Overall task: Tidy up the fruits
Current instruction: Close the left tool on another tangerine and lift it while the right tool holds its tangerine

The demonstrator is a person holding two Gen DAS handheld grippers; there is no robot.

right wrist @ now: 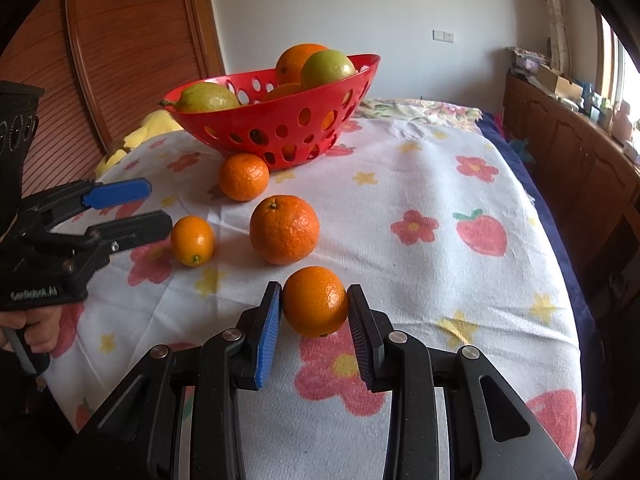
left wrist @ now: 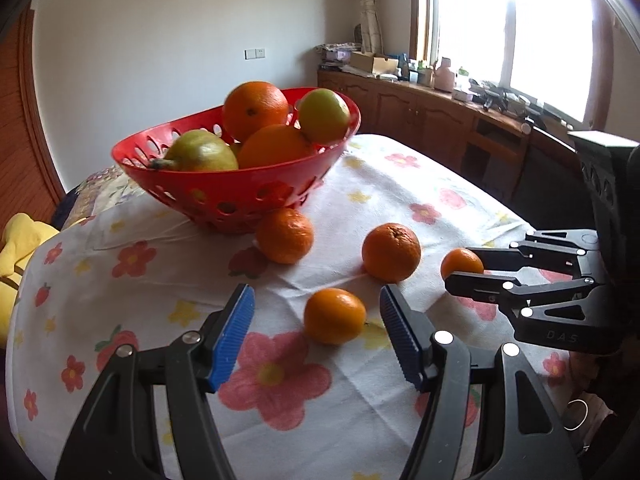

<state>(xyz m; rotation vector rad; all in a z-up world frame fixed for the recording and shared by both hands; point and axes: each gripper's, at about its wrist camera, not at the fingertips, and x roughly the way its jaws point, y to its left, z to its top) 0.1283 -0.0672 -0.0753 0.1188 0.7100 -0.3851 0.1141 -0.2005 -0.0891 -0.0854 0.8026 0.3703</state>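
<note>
A red basket (left wrist: 224, 194) (right wrist: 244, 118) at the back of the flowered tablecloth holds oranges and green fruit. My right gripper (right wrist: 314, 289) (left wrist: 464, 269) is shut on a small orange (right wrist: 314, 304) (left wrist: 460, 259), both pads pressing its sides low over the cloth. My left gripper (left wrist: 316, 294) (right wrist: 160, 204) stands open, with a small oval orange (left wrist: 334, 316) (right wrist: 193, 240) just ahead of its tips, untouched. A big orange (left wrist: 391, 252) (right wrist: 284, 229) lies mid-table. Another orange (left wrist: 284, 236) (right wrist: 243, 176) rests against the basket's foot.
The tablecloth (right wrist: 460, 280) falls away at the rounded near and right edges. A yellow cloth (left wrist: 16, 240) lies past the left edge. A wooden cabinet (left wrist: 440, 120) runs under the window. A hand (right wrist: 36, 328) grips the left gripper's handle.
</note>
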